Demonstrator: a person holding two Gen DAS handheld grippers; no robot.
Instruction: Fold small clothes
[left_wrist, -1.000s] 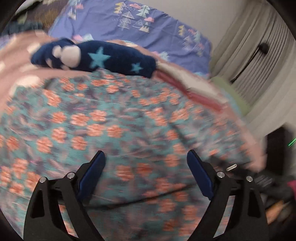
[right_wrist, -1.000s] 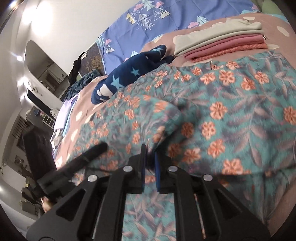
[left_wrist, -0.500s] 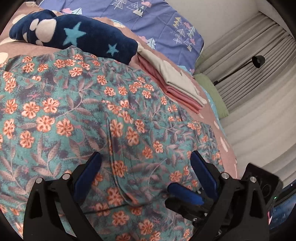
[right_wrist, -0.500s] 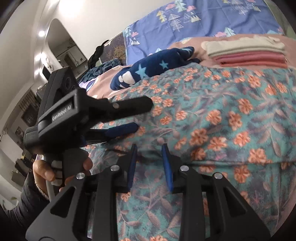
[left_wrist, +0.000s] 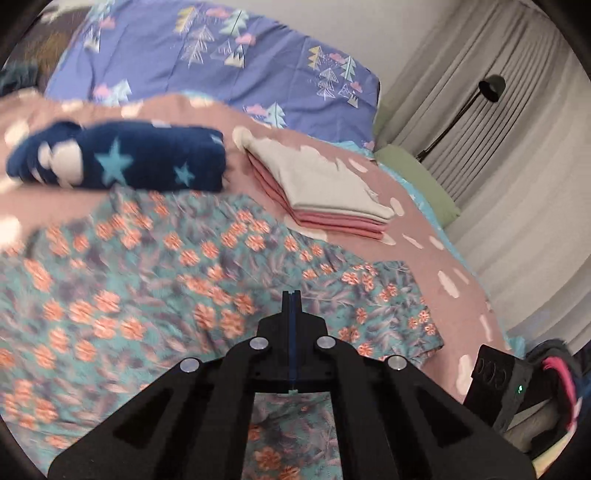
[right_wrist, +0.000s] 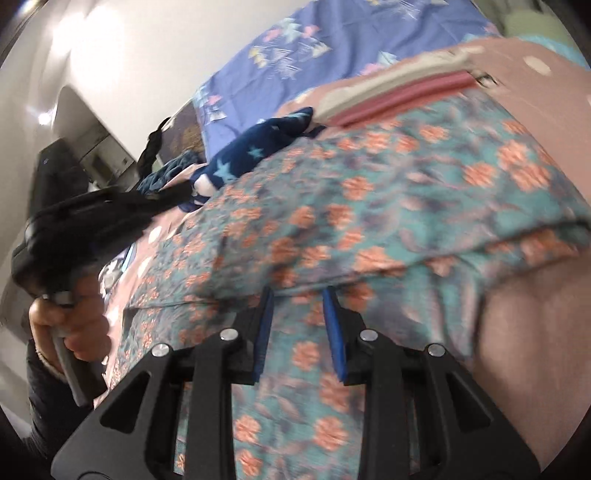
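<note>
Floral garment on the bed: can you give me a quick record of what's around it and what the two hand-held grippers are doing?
garment: teal floral garment, spread on the bed, a fold along its near edge
bed cover: pink with white spots
already folded: grey and pink stack, beyond the garment
nearby: navy star-print fleece, left of the stack
left hand-held gripper: shut; pinched cloth cannot be told
right hand-held gripper: open, jaws just been opening, fold at its tips

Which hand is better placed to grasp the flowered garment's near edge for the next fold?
Probably right: the right tongs, just opened, have the flowered garment's folded edge at their tips, unpinched. The left tongs have just closed, whether on cloth I cannot tell.
</note>
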